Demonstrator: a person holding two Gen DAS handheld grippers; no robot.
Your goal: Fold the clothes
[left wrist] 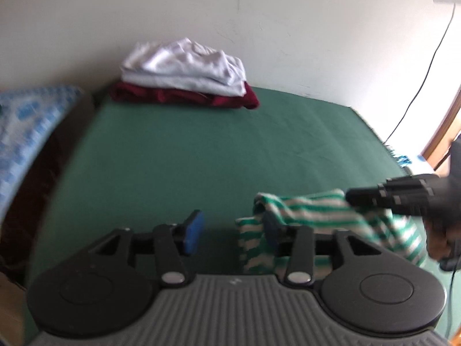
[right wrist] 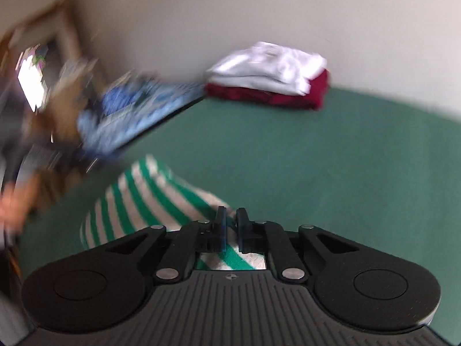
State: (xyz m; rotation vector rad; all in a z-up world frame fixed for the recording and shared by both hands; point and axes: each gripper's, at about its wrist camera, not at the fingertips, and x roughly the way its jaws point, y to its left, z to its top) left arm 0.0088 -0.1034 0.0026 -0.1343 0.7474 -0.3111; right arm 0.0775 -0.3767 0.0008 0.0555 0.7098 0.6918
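Pinching the striped cloth (right wrist: 149,199), the right gripper (right wrist: 230,225) is clamped so it can drag a fold. Left gripper (left wrist: 230,230) gapes, released, cloth draped over one finger.

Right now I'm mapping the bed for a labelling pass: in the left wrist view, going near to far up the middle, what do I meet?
Left gripper → striped cloth → green sheet → red garment → white garment → wall.

Blurred hand (right wrist: 11,204) and clutter (right wrist: 57,101) — left edge, unreadable
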